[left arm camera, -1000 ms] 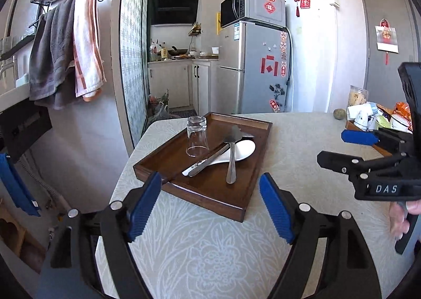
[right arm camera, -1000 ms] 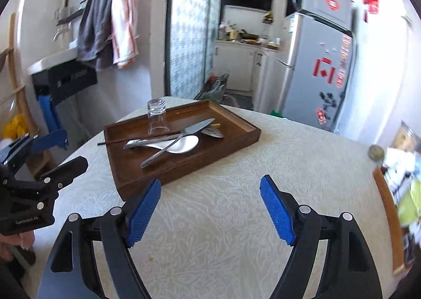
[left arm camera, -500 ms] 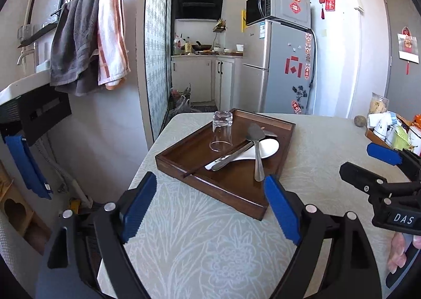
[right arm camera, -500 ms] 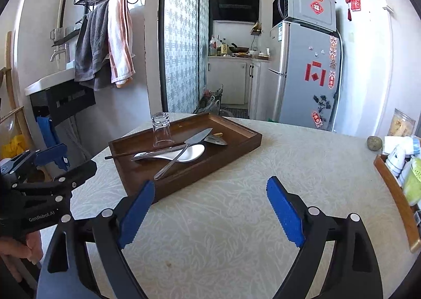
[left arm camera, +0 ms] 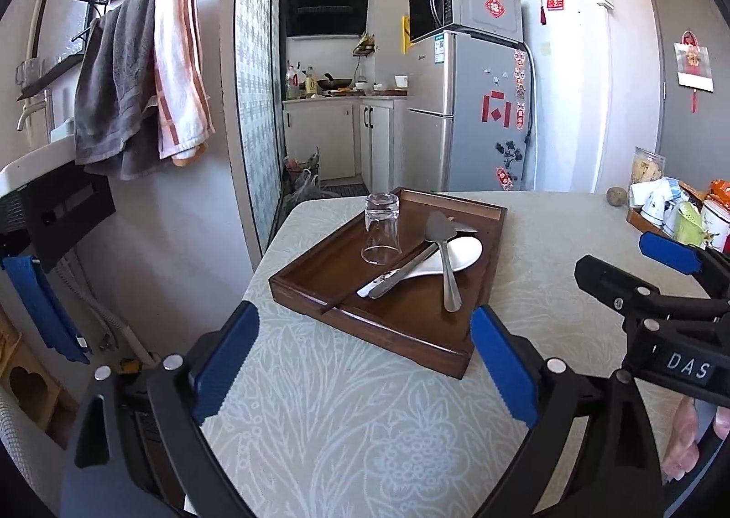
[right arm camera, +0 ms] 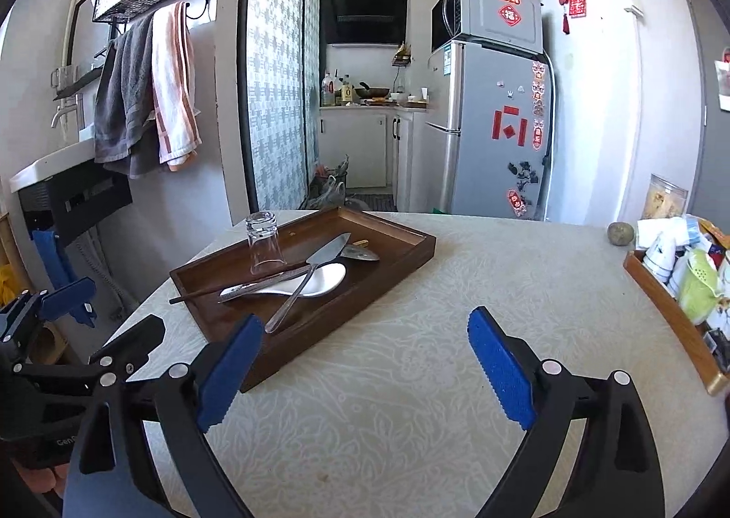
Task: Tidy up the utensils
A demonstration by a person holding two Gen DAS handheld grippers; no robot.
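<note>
A dark wooden tray [left arm camera: 319, 265] sits on the patterned tablecloth. It holds an upside-down glass [left arm camera: 381, 228], a white ceramic spoon [left arm camera: 463, 251], a metal server [left arm camera: 445, 265], a metal-handled utensil [left arm camera: 401, 277] and a brown chopstick [left arm camera: 340, 303], all crossing each other. My left gripper [left arm camera: 362, 318] hovers just short of the tray's near edge, its jaws opening with nothing between them. My right gripper [right arm camera: 365, 321] is to the tray's right over bare cloth, its jaws also opening and empty. Each gripper shows in the other's view: the right gripper [left arm camera: 611, 253], the left gripper [right arm camera: 123, 308].
A second wooden tray [right arm camera: 666, 303] with cups and packets stands at the table's right edge, beside a jar [right arm camera: 664, 199] and a round brown lump [right arm camera: 620, 234]. The table's left edge drops off near the wall with hanging towels [left arm camera: 150, 75]. A fridge [left arm camera: 479, 116] stands behind.
Both grippers' jaws have spread wider. The right wrist view has levelled out and shifted slightly. The tray and its utensils have not moved.
</note>
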